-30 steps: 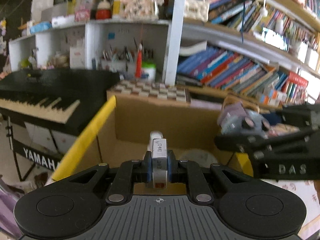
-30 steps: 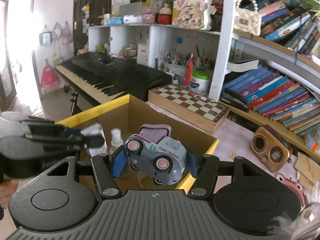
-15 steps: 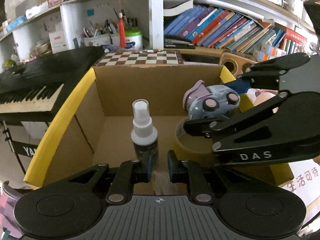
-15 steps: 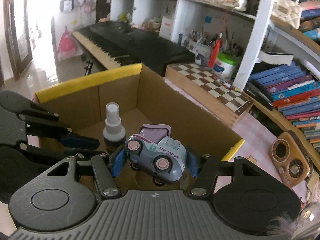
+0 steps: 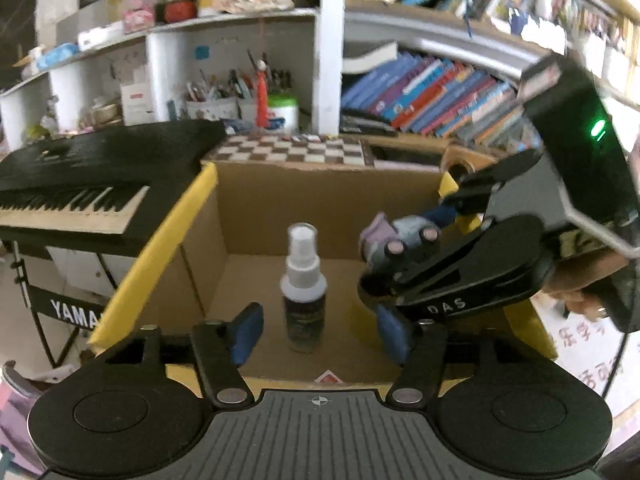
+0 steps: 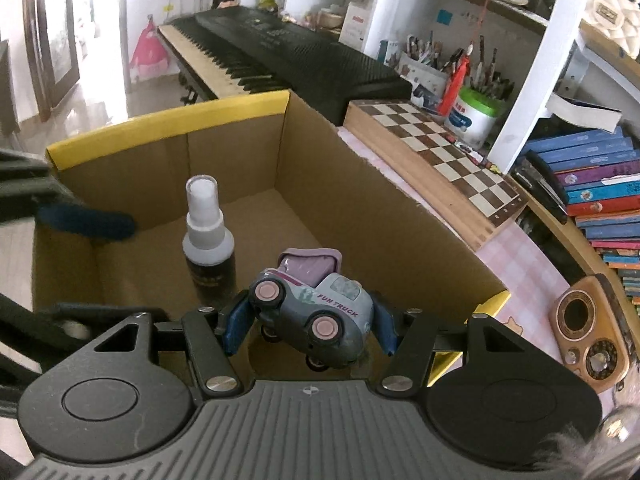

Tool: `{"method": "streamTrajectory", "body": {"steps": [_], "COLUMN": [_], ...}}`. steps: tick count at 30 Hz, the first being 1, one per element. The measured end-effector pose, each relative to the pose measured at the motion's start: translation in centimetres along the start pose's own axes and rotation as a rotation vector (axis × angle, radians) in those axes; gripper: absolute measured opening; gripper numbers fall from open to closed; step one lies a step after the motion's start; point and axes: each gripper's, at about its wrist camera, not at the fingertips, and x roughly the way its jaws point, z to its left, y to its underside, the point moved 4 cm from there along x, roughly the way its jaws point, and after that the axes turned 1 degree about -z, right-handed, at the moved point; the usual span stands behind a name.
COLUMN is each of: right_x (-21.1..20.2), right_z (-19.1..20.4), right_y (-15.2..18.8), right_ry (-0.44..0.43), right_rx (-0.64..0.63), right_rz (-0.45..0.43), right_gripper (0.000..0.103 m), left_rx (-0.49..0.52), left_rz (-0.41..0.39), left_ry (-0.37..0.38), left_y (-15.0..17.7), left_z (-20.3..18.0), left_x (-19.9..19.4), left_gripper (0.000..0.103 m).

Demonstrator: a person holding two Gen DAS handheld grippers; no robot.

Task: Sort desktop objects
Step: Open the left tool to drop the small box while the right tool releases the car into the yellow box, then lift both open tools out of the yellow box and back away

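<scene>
Cardboard box, yellow-edged, sits on the desk directly beneath both my grippers. Nearest finding: my right gripper is clamped on the toy truck, which hangs tilted above the box floor, nose toward the right pad; lowering straight down appears the required move. My left gripper has just been opening, its pads clear of the spray bottle, which stands upright on the box floor just ahead. Beyond: chessboard, then keyboard.
</scene>
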Motion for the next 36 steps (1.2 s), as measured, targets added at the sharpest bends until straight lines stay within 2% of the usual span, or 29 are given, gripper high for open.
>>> {"method": "streamTrajectory", "body": {"steps": [5, 7, 9, 17, 24, 36], "right_x": [0.7, 0.7, 0.5, -2.4, -6.6, -12.9], "right_z": [0.4, 0.5, 0.3, 0.2, 0.8, 1.7], "right_y": [0.0, 0.0, 0.0, -0.1, 0.4, 3.6], "right_ry": [0.007, 0.011, 0.012, 0.047, 0.131, 0.301], "right_rx": [-0.033, -0.024, -0.002, 0.085, 0.126, 0.334], "right_rz": [0.020, 0.015, 0.009, -0.071, -0.164, -0.244], "right_gripper": [0.059, 0.060, 0.068, 0.070, 0.071, 0.071], "left_rx": [-0.046, -0.040, -0.018, 0.003, 0.044, 0.017], "left_rz": [-0.051, -0.065, -0.074, -0.114, -0.149, -0.184], "left_ry": [-0.032, -0.052, -0.061, -0.038, -0.020, 0.013], "left_y": [-0.3, -0.5, -0.5, -0.8, -0.7, 1.1], "left_z": [0.8, 0.7, 0.4, -0.2, -0.9, -0.5], "left_x": [-1.6, -1.9, -2.1, -3.3, -4.3, -7.5], "left_gripper": [0.073, 0.079, 0.079, 0.079, 0.081, 0.082]}}
